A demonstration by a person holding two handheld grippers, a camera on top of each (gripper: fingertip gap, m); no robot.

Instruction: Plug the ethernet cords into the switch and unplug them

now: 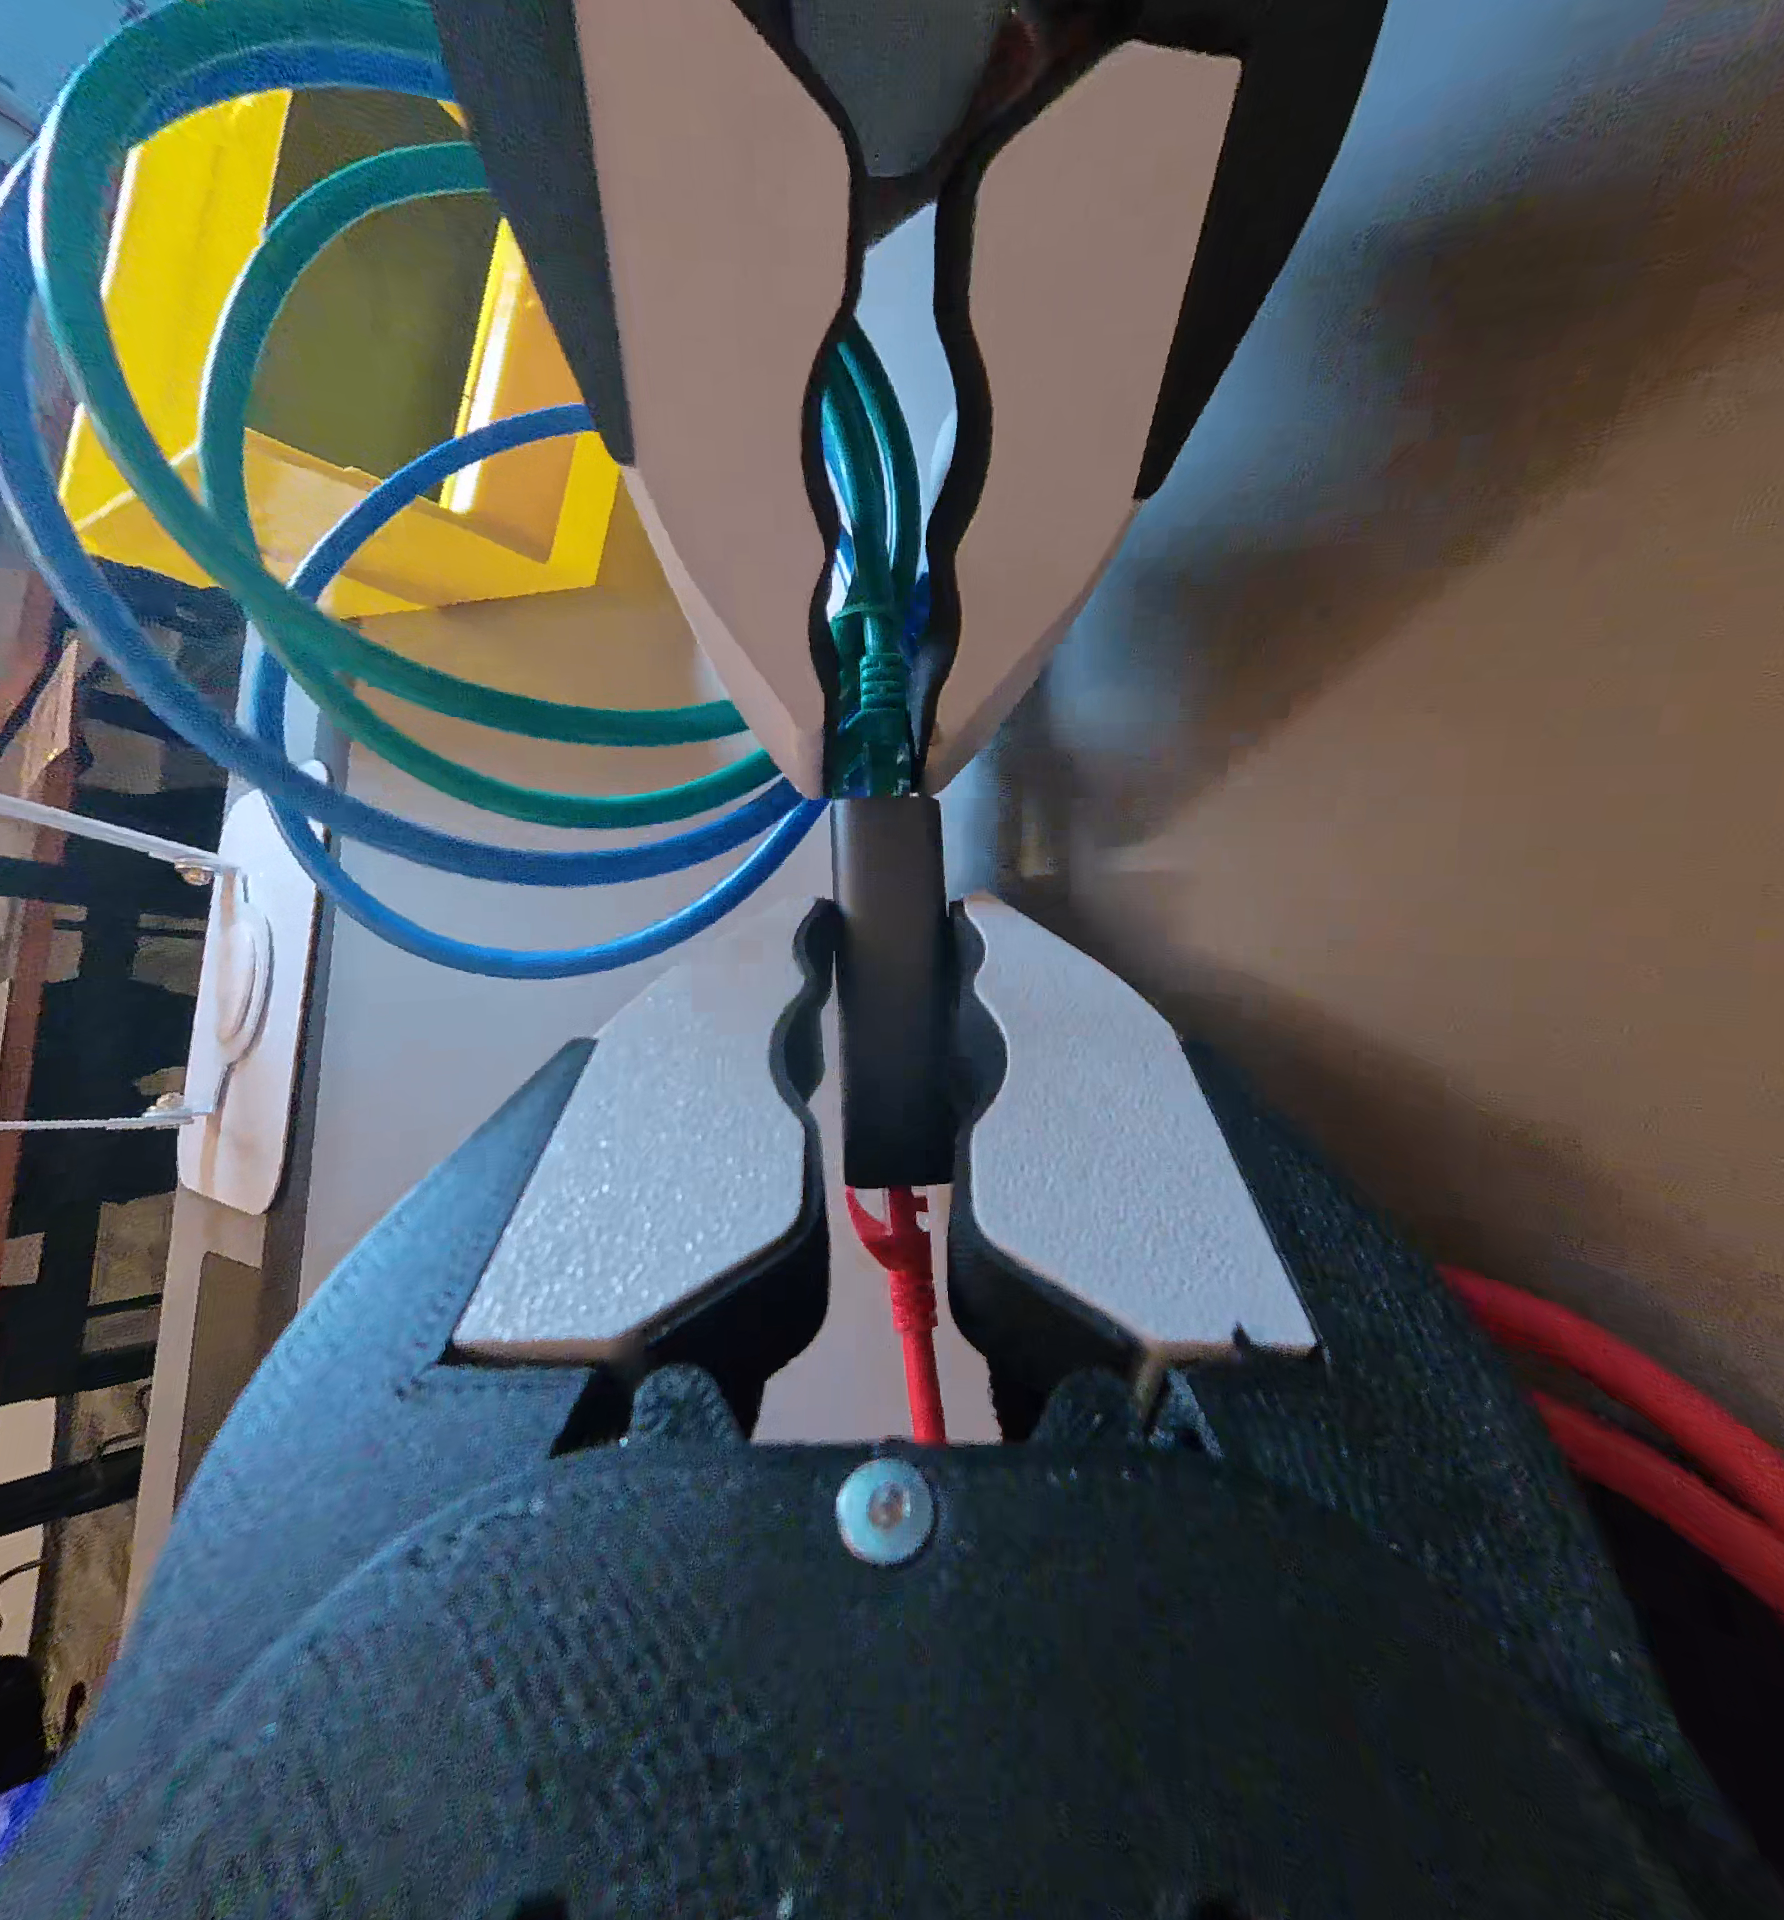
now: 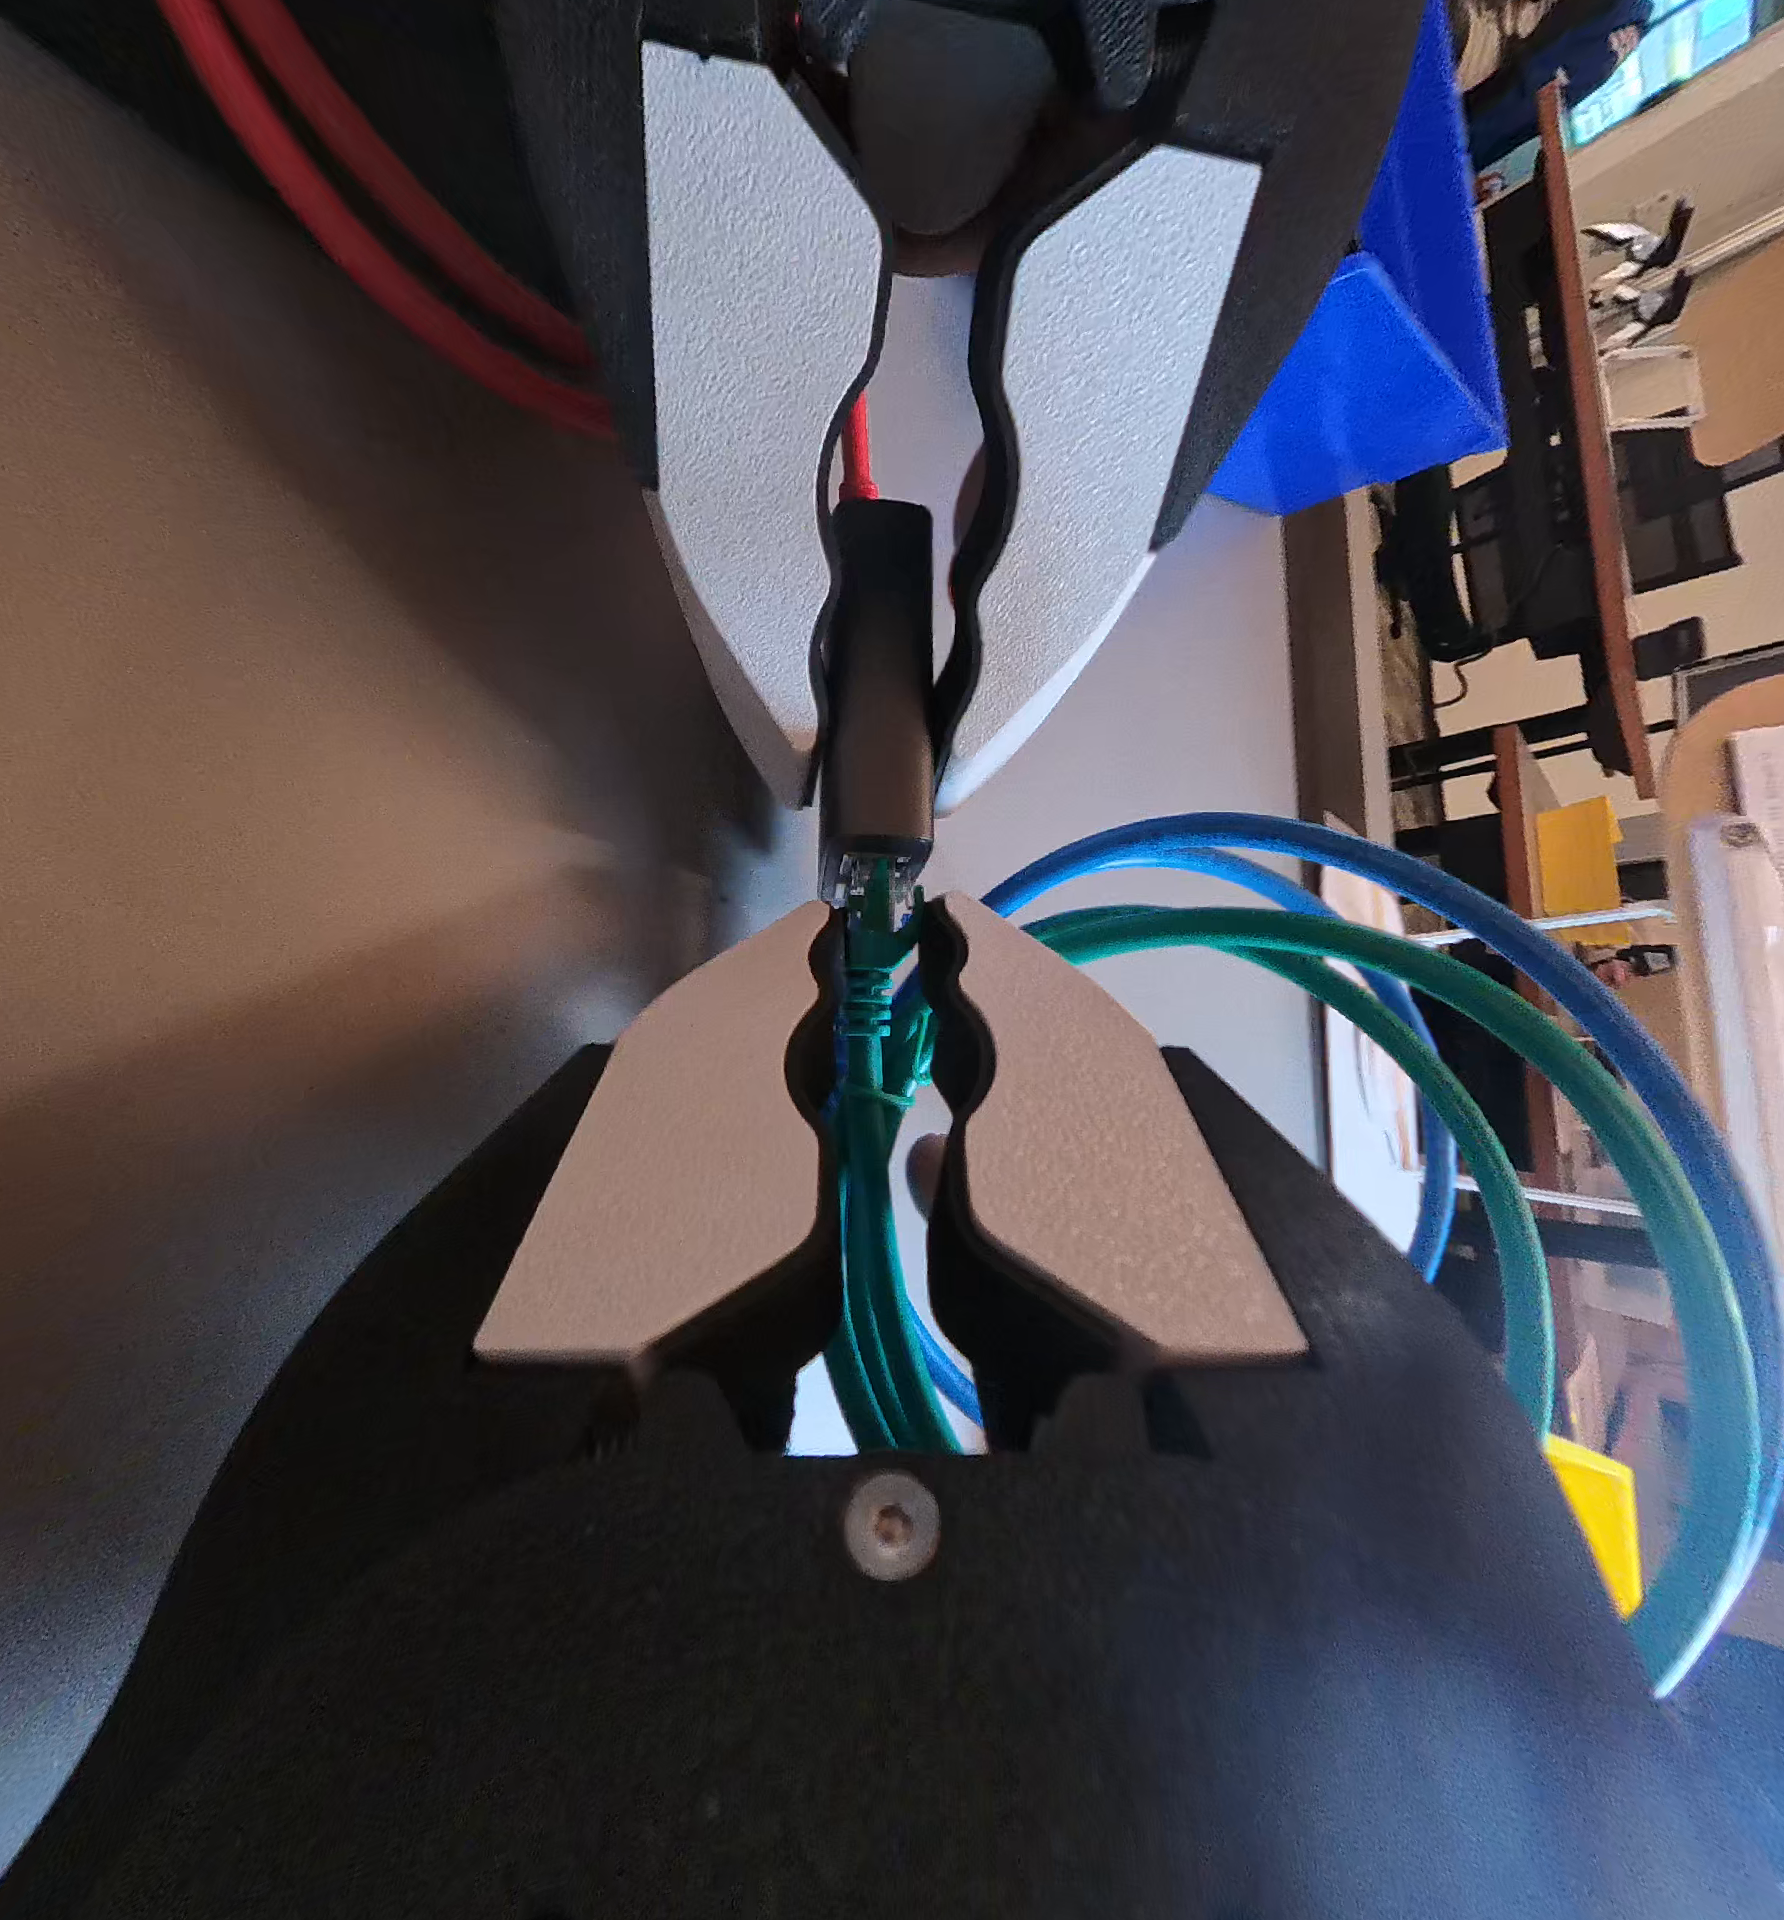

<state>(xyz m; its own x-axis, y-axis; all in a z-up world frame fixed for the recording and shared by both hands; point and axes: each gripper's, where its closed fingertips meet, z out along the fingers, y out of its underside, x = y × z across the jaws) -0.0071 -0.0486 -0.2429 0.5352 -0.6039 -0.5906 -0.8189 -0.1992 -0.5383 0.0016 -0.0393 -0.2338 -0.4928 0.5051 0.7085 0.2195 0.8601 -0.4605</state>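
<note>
My left gripper [image 1: 888, 925] is shut on a small black coupler, the switch [image 1: 890, 997], held in the air. A red ethernet cord [image 1: 914, 1309] is plugged into its near end. My right gripper [image 2: 877, 914] faces it and is shut on a green ethernet cord [image 2: 867, 1039], with a blue cord [image 2: 1490, 935] bundled alongside. The green cord's clear plug [image 2: 867, 881] sits in the mouth of the switch [image 2: 877, 675]; how deep it sits I cannot tell. In the left wrist view the right gripper [image 1: 872, 774] touches the switch's far end. In the right wrist view the left gripper [image 2: 872, 790] shows at the top.
Green and blue cord loops [image 1: 244, 582] hang to the side. Red cord loops [image 1: 1646, 1455] trail behind my left gripper. A yellow bin [image 1: 368, 416] and a blue bin [image 2: 1387, 364] stand on the white table [image 2: 1127, 727]. Shelves and furniture fill the background. Only a small space, under 4 cm, lies between the two pairs of fingers.
</note>
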